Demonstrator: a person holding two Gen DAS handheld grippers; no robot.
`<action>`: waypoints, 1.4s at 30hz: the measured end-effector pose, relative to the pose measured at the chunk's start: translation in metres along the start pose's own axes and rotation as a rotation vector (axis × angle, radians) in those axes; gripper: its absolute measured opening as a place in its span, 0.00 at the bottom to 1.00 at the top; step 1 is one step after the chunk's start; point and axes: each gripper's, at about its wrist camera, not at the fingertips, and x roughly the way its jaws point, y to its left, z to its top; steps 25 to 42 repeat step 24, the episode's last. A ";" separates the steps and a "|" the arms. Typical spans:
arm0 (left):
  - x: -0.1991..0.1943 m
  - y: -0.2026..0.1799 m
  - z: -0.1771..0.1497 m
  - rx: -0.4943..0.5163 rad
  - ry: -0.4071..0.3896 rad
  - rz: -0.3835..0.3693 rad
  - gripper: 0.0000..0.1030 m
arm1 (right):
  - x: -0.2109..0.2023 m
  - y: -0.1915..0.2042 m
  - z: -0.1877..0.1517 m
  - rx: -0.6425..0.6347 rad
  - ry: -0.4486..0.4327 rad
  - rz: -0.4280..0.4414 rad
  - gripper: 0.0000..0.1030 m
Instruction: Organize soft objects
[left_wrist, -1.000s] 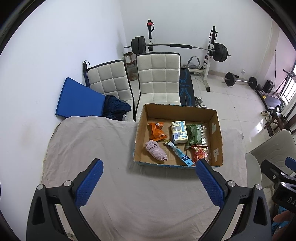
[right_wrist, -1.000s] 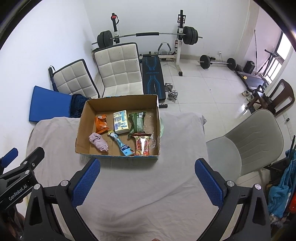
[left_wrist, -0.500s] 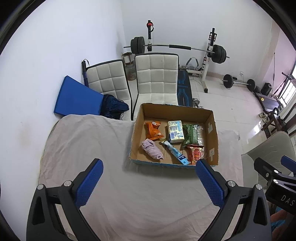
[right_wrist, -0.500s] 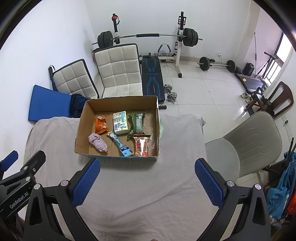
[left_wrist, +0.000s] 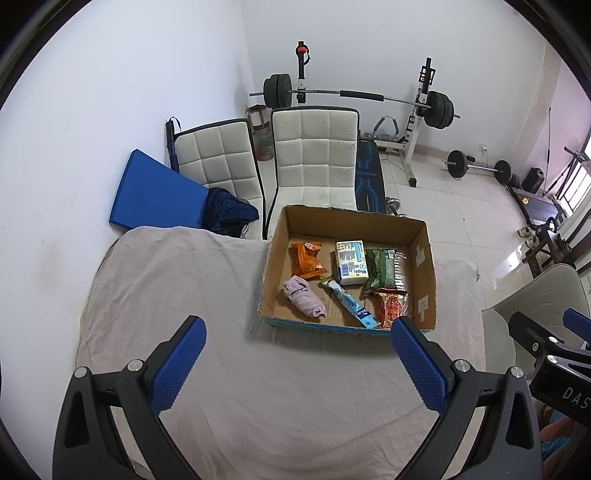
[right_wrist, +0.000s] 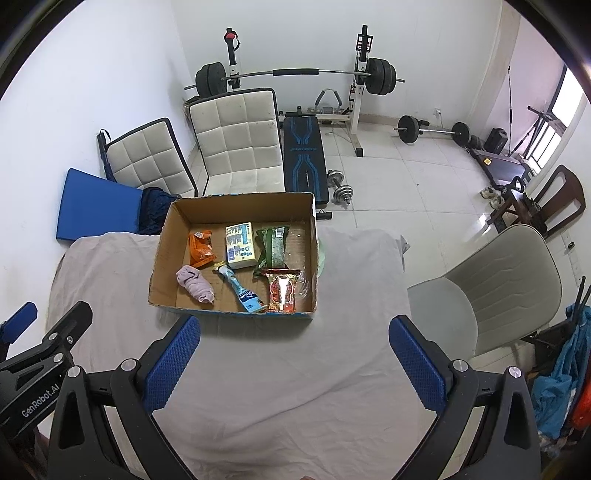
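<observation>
A shallow brown cardboard box (left_wrist: 424, 258) (right_wrist: 162, 254) rests open-topped on a table draped in a pale grey cloth (left_wrist: 177, 280) (right_wrist: 332, 362), toward the far side of the tabletop. Inside the box lie six items. A rolled lilac fabric bundle (left_wrist: 304, 298) (right_wrist: 195, 285) sits at the near left. An orange crinkled snack packet (left_wrist: 307, 256) (right_wrist: 200, 248) lies just beyond it. A white and pale-yellow tissue pack with blue print (left_wrist: 351, 261) (right_wrist: 241, 245) occupies the far centre. A green foil snack bag (left_wrist: 384, 266) (right_wrist: 272, 245) lies to its right. A red foil snack pouch (left_wrist: 393, 308) (right_wrist: 282, 291) sits at the near right. A slender light-blue tube-shaped sachet (left_wrist: 351, 304) (right_wrist: 240, 290) runs diagonally between the fabric bundle and the red pouch.

The left gripper (left_wrist: 297, 363) hangs above the near cloth with its blue-padded fingers (left_wrist: 177, 365) spread wide, holding nothing. The right gripper (right_wrist: 293, 362) is likewise above the near cloth, fingers (right_wrist: 417, 363) wide apart and unloaded. Both are well apart from the box.

Beyond the table stand two white quilted chairs (left_wrist: 314, 155) (right_wrist: 236, 140) and a barbell rack (left_wrist: 369, 98) (right_wrist: 295, 74); a blue flat cushion (left_wrist: 155, 195) (right_wrist: 96, 206) leans at far left.
</observation>
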 end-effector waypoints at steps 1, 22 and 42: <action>0.000 0.000 0.000 -0.003 -0.001 -0.001 1.00 | -0.001 0.000 0.000 -0.002 0.000 0.000 1.00; -0.002 0.004 0.003 -0.011 -0.013 0.019 1.00 | -0.011 -0.004 0.002 -0.003 -0.008 0.013 1.00; -0.002 0.004 0.003 -0.012 -0.014 0.019 1.00 | -0.011 -0.004 0.001 -0.004 -0.006 0.012 1.00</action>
